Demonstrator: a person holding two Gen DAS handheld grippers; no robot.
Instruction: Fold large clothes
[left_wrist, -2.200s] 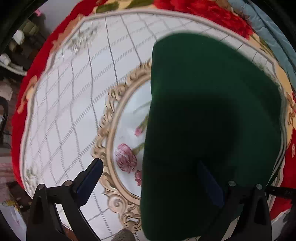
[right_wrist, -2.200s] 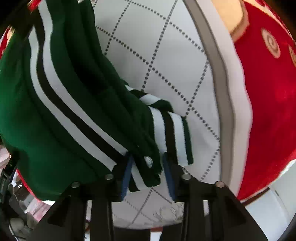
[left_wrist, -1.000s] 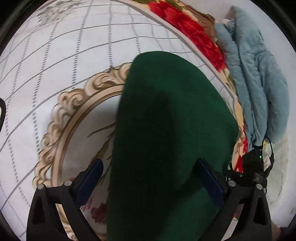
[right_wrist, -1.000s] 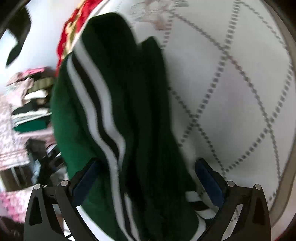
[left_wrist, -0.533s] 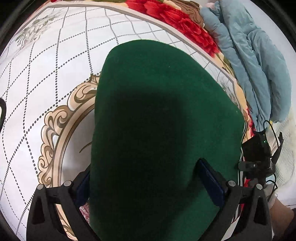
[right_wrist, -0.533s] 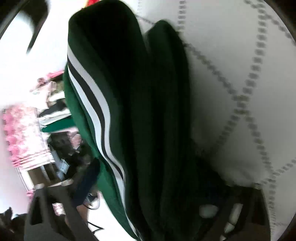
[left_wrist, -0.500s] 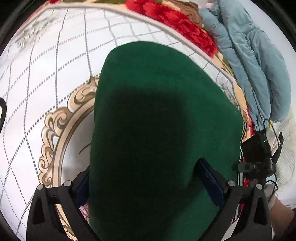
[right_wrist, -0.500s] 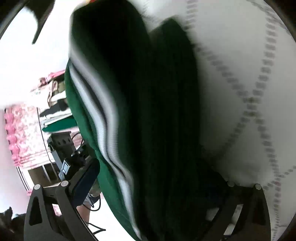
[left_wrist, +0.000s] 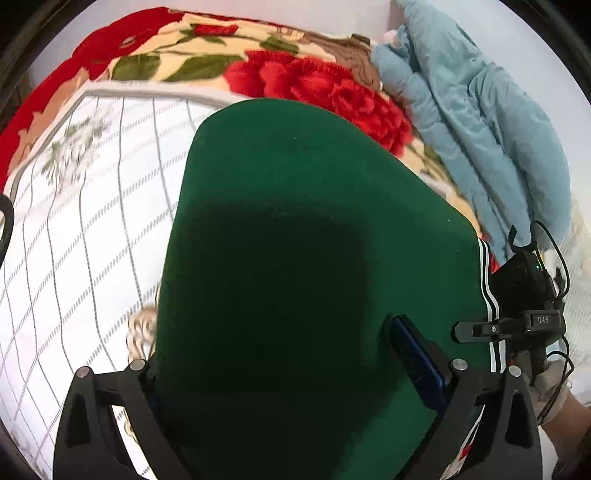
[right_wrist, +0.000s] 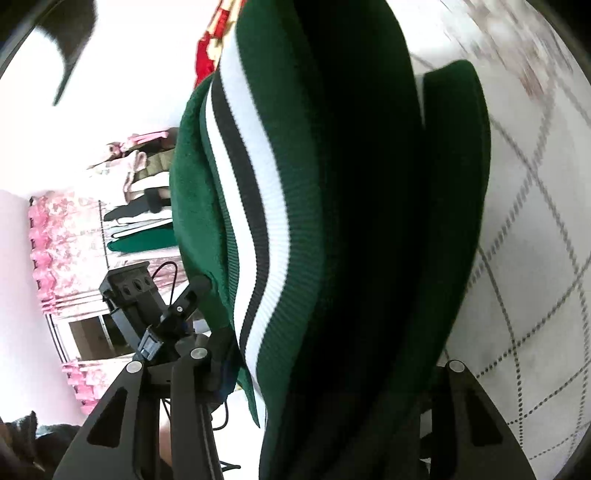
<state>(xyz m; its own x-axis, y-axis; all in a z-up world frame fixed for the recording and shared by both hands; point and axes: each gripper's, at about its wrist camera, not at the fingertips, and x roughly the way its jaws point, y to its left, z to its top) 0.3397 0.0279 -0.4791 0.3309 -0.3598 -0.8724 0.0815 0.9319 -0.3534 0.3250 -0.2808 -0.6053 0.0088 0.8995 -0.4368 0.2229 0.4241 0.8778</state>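
A dark green garment (left_wrist: 295, 221) with white and black striped ribbing (right_wrist: 236, 192), folded into a thick bundle, fills both views above the white checked bedspread (left_wrist: 74, 221). My left gripper (left_wrist: 280, 339) stands wide. Its right blue pad (left_wrist: 417, 362) lies on top of the cloth, and its left finger is hidden under the garment's edge. My right gripper (right_wrist: 332, 350) is closing, and the bundle fills the gap between its fingers and touches both. The cloth hides its right pad. Each view also shows the other gripper's body at the garment's side.
A pale blue quilted cover (left_wrist: 480, 129) lies bunched at the bed's far right. The red floral blanket border (left_wrist: 314, 81) runs along the far edge. Beyond the bed stand a rack of folded clothes (right_wrist: 140, 206) and a pink curtain (right_wrist: 40, 229).
The right jaws have narrowed from wide onto the folded bundle. Both grippers have risen with the garment, and the left view now takes in more of the bed's far edge.
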